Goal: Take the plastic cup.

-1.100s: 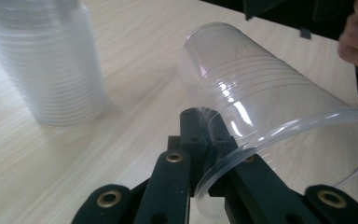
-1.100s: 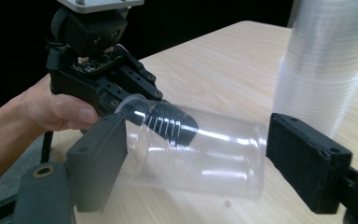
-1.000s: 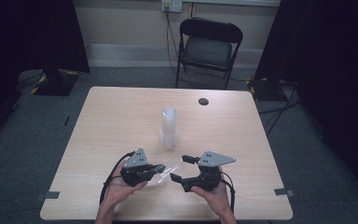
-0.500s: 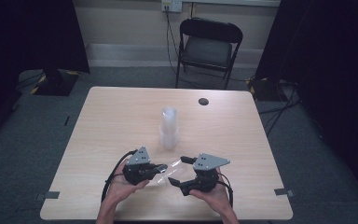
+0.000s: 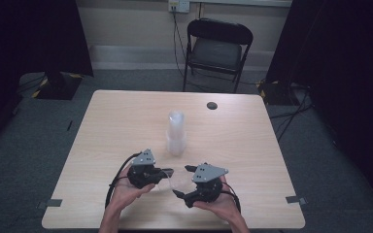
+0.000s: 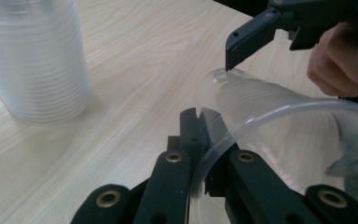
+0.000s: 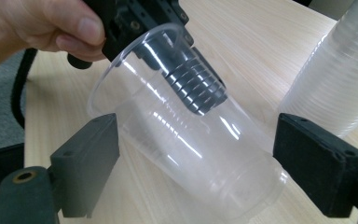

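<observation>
The left gripper (image 5: 167, 172) is pinching the rim of a clear plastic cup (image 7: 186, 140), holding it tilted just above the pale wooden table (image 5: 252, 145) near the stack of clear cups (image 5: 176, 133). The right gripper (image 5: 180, 180) is standing with its jaws, which have just been opening, spread around the cup's base without touching. It should be closing gently and squarely, so that the thin wall is not buckling.

The single cup (image 7: 186, 140) is clear, glossy thin plastic with a rolled rim, the cup stack (image 5: 176, 133) is cloudier ribbed plastic, the table (image 5: 252, 145) is matt pale wood-grain laminate, and the gripper jaws are matt black plastic with brass-coloured rivets.
</observation>
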